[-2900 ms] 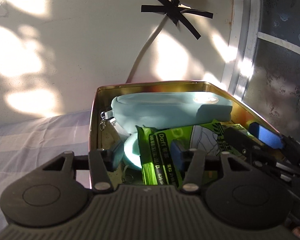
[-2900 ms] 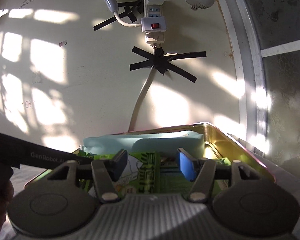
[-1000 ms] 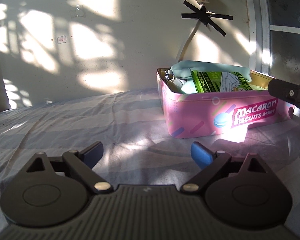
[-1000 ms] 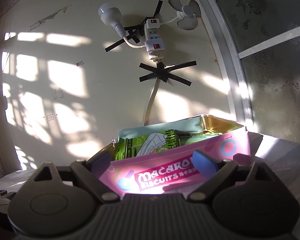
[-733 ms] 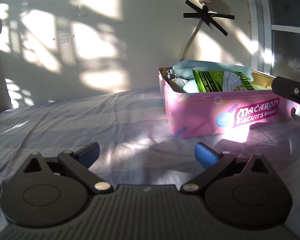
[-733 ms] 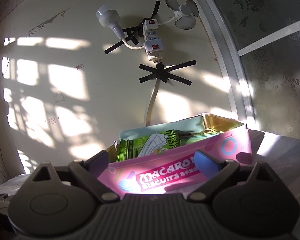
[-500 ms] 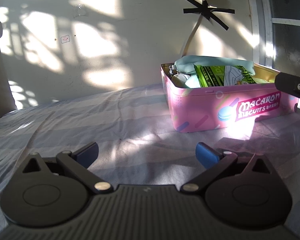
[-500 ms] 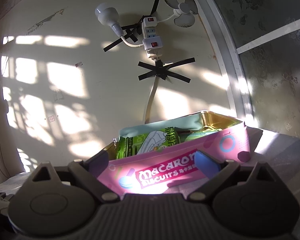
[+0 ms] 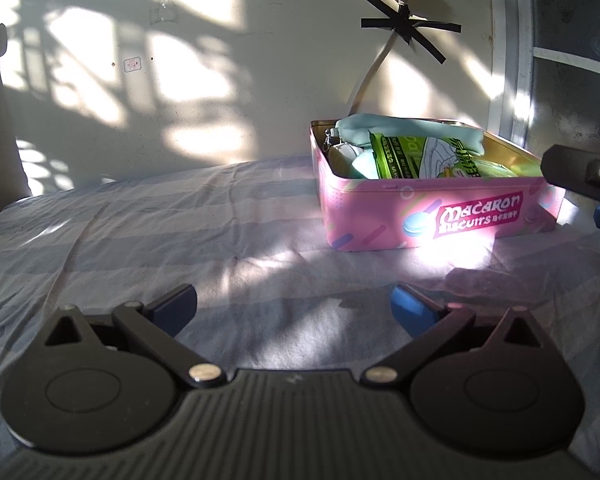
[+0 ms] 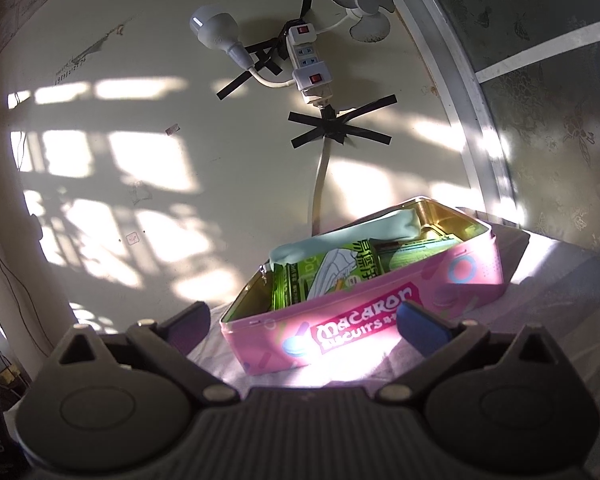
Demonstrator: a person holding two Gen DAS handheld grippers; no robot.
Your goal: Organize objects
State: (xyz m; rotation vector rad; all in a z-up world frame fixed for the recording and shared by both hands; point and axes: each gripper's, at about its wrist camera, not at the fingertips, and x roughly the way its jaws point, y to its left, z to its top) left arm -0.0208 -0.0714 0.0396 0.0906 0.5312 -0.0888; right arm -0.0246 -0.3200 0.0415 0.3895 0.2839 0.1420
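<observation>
A pink "Macaron Biscuits" tin [image 9: 440, 216] stands open on the striped bed sheet, far right in the left wrist view. It holds a light blue pouch [image 9: 408, 134] and a green snack packet [image 9: 424, 158]. My left gripper [image 9: 294, 306] is open and empty, low over the sheet, well short of the tin. My right gripper [image 10: 304, 326] is open and empty, just in front of the tin [image 10: 364, 330], with the pouch [image 10: 340, 240] and the packet [image 10: 324, 276] showing above the rim. The right gripper's finger [image 9: 580, 174] shows at the left view's right edge.
A striped grey sheet [image 9: 160, 224] covers the bed. A cream wall [image 9: 220, 80] stands behind the tin, with a taped power strip [image 10: 310, 64], a cable, a bulb [image 10: 216, 30] and a small fan [image 10: 364, 0]. A window frame [image 10: 472, 100] runs along the right.
Both grippers have left the tin, pulled back and opened wide. In the last second the left one drifted slightly; the right one turned so the tin sits more to the right.
</observation>
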